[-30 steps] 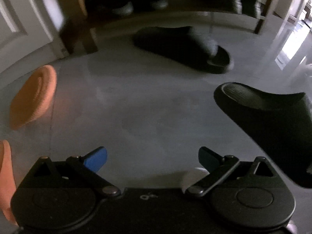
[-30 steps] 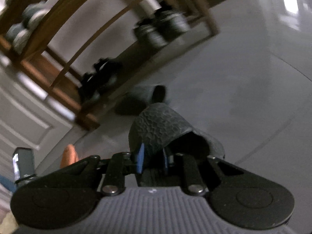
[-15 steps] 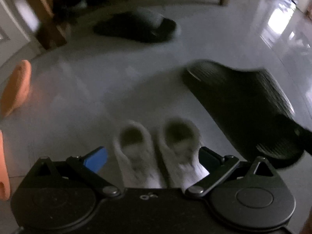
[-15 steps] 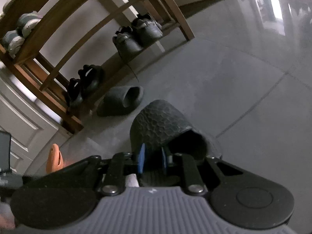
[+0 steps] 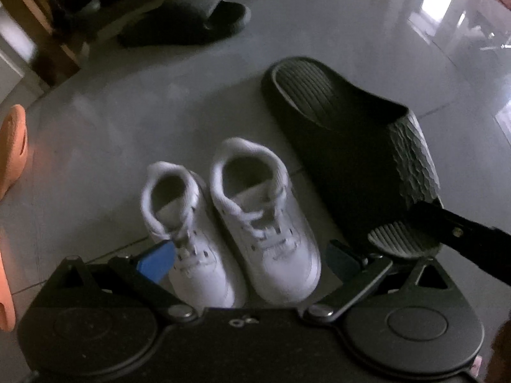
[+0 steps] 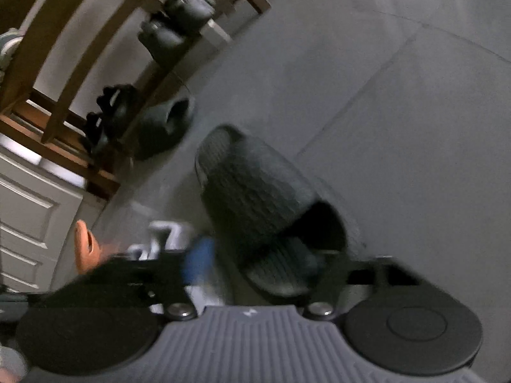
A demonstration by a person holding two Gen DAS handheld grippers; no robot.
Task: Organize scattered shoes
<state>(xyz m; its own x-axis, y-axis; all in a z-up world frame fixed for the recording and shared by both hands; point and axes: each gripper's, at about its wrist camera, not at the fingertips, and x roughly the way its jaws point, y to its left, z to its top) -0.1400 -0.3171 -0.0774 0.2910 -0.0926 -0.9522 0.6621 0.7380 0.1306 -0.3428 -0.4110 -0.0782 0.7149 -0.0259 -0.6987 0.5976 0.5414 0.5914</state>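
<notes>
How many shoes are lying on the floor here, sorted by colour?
White sneakers: 2
Black slides: 2, one near, one by the rack
Orange slippers: 2, both cut off at the picture's edge
Total on the floor: 6
More dark shoes sit on the rack, too blurred to count.

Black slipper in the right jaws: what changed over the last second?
The right gripper carried the black slipper down to the floor beside the white sneakers; its jaws are opening, slipper lying between them. The left gripper swung over the sneakers, staying open and empty. Second black slipper by the shoe rack unmoved.
</notes>
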